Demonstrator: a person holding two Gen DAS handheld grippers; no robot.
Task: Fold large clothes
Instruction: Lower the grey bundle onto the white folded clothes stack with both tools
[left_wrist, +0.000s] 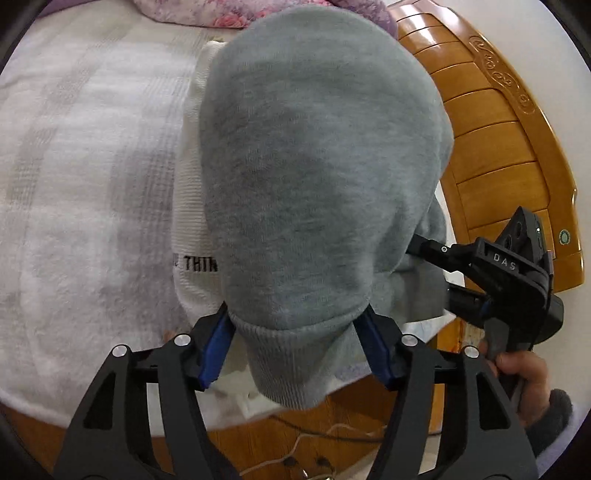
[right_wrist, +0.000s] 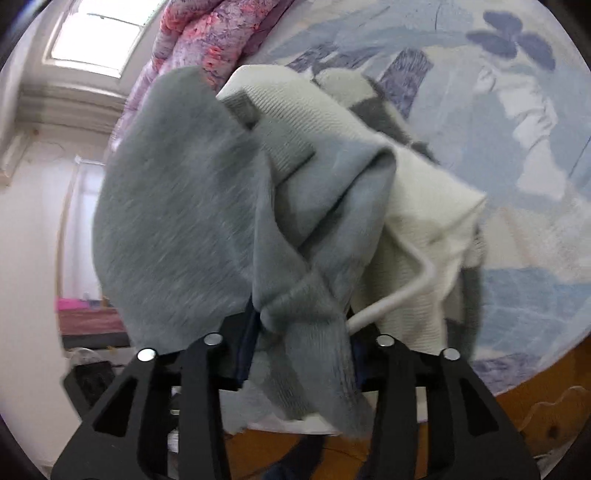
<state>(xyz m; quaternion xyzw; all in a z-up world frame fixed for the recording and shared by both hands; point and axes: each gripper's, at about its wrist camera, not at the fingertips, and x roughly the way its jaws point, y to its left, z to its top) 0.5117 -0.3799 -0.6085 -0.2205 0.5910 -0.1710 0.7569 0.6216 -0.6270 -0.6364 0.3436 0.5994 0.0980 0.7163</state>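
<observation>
Here, sweatshirt (left_wrist: 314, 177) between fingers (left_wrist: 216, 350).

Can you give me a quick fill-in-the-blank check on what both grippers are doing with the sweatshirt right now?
1. The left gripper is shut on the ribbed ____ hem of the sweatshirt.
2. Black lettering shows on the sweatshirt's ____ panel.
3. The right gripper grips grey fabric beside a white ____.
4. The wooden ____ stands to the right of the bed.

Missing words: grey; white; drawstring; headboard
</observation>
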